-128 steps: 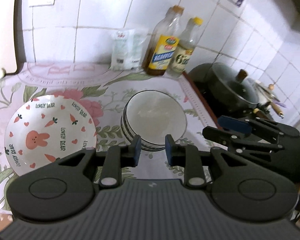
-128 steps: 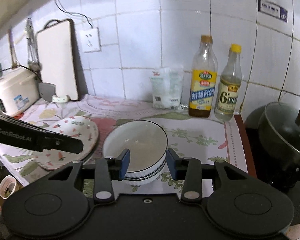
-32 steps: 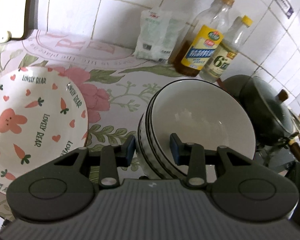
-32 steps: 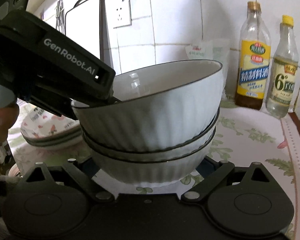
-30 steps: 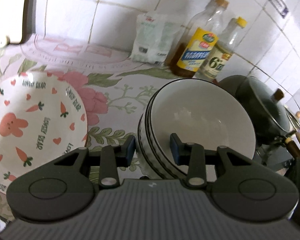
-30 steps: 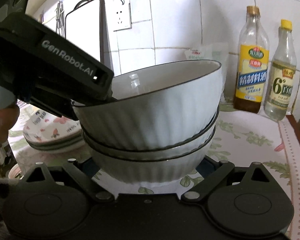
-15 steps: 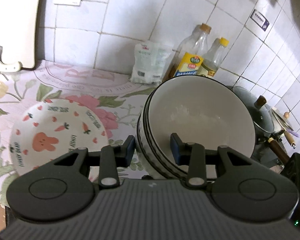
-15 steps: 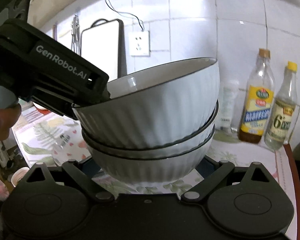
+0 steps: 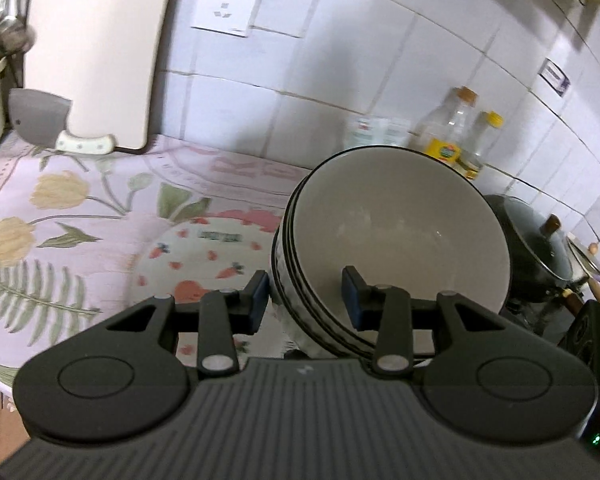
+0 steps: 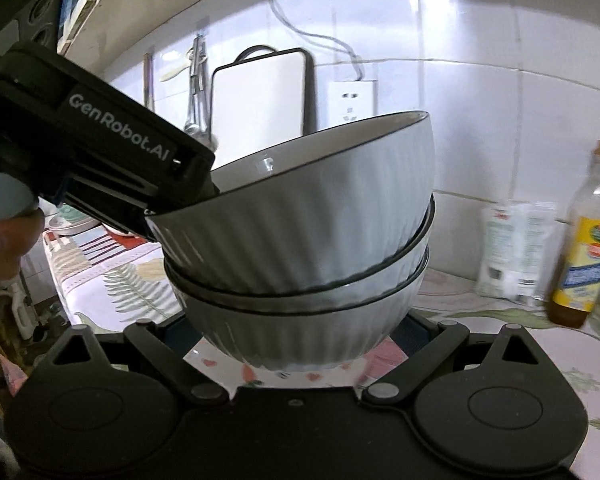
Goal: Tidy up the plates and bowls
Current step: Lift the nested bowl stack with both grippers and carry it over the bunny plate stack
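A white-tiled kitchen wall backs a counter under a floral cloth [image 9: 80, 216], with a cutting board [image 9: 96, 52] leaning at the left and two bottles [image 9: 456, 132] at the right. The left gripper [image 9: 305, 296] has its jaws partly closed on the near rim of the stack of bowls [image 9: 396, 240], one finger [image 9: 256, 296] outside the wall and the other inside. The right gripper [image 10: 296, 344] cradles the same stack low down, its wide-spread jaws pressed against the bottom bowl's sides. The three nested bowls hang above the carrot-print plate [image 9: 204, 256], tilted so the mouths face up and toward the left gripper.
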`<state>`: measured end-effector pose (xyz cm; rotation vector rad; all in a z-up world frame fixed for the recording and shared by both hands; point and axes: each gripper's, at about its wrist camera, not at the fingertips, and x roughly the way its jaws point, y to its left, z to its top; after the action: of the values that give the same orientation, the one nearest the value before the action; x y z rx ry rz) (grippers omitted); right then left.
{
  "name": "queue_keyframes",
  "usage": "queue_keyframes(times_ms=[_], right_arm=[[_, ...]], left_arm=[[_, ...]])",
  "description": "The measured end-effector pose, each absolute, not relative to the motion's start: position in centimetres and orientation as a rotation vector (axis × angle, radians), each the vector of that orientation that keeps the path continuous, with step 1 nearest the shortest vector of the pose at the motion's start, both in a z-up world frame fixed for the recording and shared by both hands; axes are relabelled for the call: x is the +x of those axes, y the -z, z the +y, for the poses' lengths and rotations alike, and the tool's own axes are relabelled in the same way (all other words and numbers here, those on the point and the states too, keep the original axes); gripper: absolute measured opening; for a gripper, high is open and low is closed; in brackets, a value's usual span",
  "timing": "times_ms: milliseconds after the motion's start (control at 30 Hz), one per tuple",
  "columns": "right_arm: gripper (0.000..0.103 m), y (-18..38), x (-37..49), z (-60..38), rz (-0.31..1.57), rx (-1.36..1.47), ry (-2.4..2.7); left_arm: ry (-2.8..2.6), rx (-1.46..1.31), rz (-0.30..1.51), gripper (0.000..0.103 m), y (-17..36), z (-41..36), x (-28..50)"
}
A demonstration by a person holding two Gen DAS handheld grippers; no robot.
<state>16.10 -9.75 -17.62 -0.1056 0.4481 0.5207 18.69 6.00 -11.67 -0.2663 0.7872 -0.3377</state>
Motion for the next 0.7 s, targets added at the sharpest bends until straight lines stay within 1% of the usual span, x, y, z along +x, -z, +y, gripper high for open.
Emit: queue_keyframes(times_ms=[333, 700], right_arm=[[0.099, 20.0, 19.0, -5.6, 0.516, -0.084, -0.544], [0.099, 22.9, 20.0, -4.3, 0.586, -0.091, -0.544]], left_arm=[[0.288, -0.283, 0.806, 0.038, 14.1, 10.2, 21.0], [0.276, -0.323, 0.847, 0.038, 18.3, 11.2, 23.5]])
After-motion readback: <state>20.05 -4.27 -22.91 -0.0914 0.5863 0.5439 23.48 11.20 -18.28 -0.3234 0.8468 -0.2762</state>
